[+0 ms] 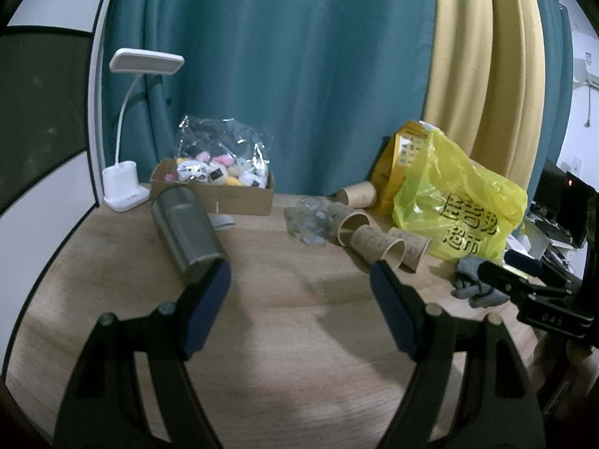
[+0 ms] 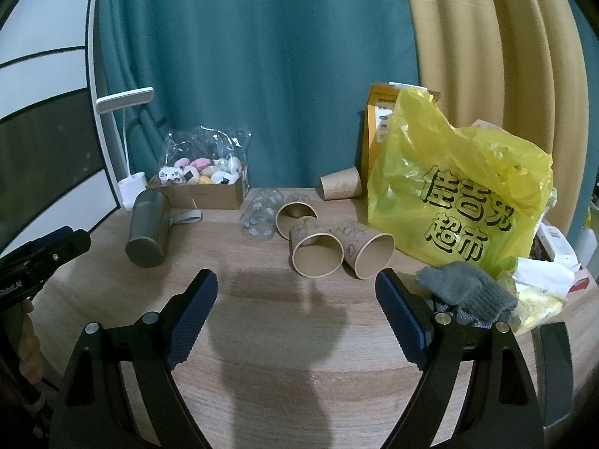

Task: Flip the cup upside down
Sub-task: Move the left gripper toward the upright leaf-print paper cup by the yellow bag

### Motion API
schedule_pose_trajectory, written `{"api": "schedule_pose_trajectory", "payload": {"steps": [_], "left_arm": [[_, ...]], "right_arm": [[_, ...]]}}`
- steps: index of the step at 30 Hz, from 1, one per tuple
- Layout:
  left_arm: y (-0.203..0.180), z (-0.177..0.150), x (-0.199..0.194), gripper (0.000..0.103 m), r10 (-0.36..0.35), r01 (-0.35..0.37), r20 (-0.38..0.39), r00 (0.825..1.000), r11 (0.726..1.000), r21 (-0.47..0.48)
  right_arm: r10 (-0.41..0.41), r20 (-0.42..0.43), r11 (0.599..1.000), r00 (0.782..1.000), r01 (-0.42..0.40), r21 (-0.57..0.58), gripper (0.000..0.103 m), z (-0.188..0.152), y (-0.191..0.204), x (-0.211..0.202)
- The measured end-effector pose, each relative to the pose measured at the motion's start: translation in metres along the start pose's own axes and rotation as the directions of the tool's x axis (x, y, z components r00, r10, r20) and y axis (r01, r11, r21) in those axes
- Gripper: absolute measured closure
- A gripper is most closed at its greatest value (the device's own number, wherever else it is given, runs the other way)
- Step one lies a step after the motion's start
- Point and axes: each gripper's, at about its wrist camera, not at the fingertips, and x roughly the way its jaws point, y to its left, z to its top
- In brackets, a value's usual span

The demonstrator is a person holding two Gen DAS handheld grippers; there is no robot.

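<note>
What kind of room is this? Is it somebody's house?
Probably a room at home, maybe a bedroom or study. A wooden table stands by long teal curtains, with a white desk lamp, a box of plush toys and a yellow shopping bag on it.

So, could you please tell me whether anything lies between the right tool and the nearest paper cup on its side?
Nothing visible does. The right tool is open over bare table, and the nearest paper cup lies just ahead, mouth toward it. Another cup touches its right side, and the grey glove sits off right.
</note>
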Motion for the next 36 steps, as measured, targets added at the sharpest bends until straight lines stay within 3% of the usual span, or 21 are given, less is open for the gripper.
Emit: {"api": "schedule_pose_trajectory", "payload": {"steps": [19,23,28,31,36], "left_arm": [[0.005,-0.001,0.003,0.025,-0.001,0.001,-0.014,1.0,1.0,-0.006],[0.004,0.0,0.013,0.025,-0.005,0.005,-0.038,0.999,1.0,-0.012],[-0.004,0.012,0.034,0.025,0.006,-0.003,-0.086,0.996,0.999,0.036],[-0.008,0.028,0.055,0.025,-0.025,0.04,-0.15,0.988,0.994,0.097],[-0.024,0.06,0.101,0.025,-0.056,0.121,-0.245,0.968,0.957,0.263]], "right_arm": [[0.009,-0.032,1.0,0.999,-0.009,0.017,0.014,0.002,-0.001,0.012],[0.018,-0.082,0.999,0.996,-0.015,0.031,0.014,0.002,-0.004,0.018],[0.007,-0.038,1.0,0.999,-0.007,0.009,0.014,0.004,-0.009,0.026],[-0.008,-0.057,1.0,0.998,0.008,-0.013,0.014,0.007,-0.013,0.036],[-0.002,-0.075,1.0,0.997,0.001,-0.013,0.014,0.015,-0.023,0.051]]}}
